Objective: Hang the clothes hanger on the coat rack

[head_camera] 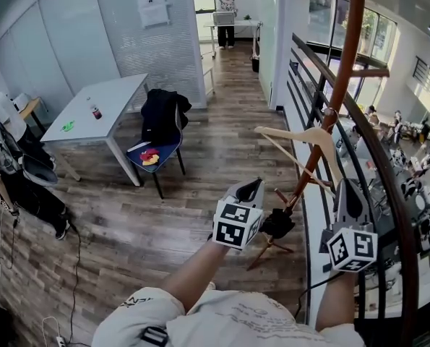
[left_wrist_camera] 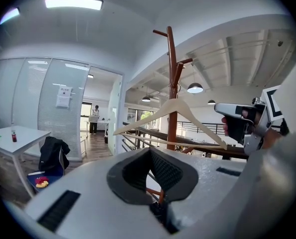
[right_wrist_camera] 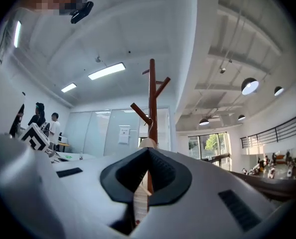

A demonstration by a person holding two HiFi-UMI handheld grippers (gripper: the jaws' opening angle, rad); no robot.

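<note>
The brown coat rack (head_camera: 345, 63) rises at the right by the railing, and its pegs show up high in both gripper views (left_wrist_camera: 171, 59) (right_wrist_camera: 152, 93). A pale wooden hanger (head_camera: 301, 137) hangs level against the pole. Its hook is at the pole, and I cannot tell whether it rests on a peg. My right gripper (head_camera: 348, 190) is shut on the hanger's right end, which shows edge-on as a wood strip (right_wrist_camera: 139, 203) between the jaws (right_wrist_camera: 147, 176). My left gripper (head_camera: 249, 188) stays lower and to the left of the hanger (left_wrist_camera: 187, 114), shut with nothing in it (left_wrist_camera: 155, 176).
The rack's splayed feet (head_camera: 272, 248) stand just ahead of me. A dark railing (head_camera: 323, 100) runs along the right, with a drop beyond it. A chair with a black jacket (head_camera: 160, 121) and a white table (head_camera: 92, 107) are at left. People are at the far left (head_camera: 12, 121) and far back (head_camera: 227, 6).
</note>
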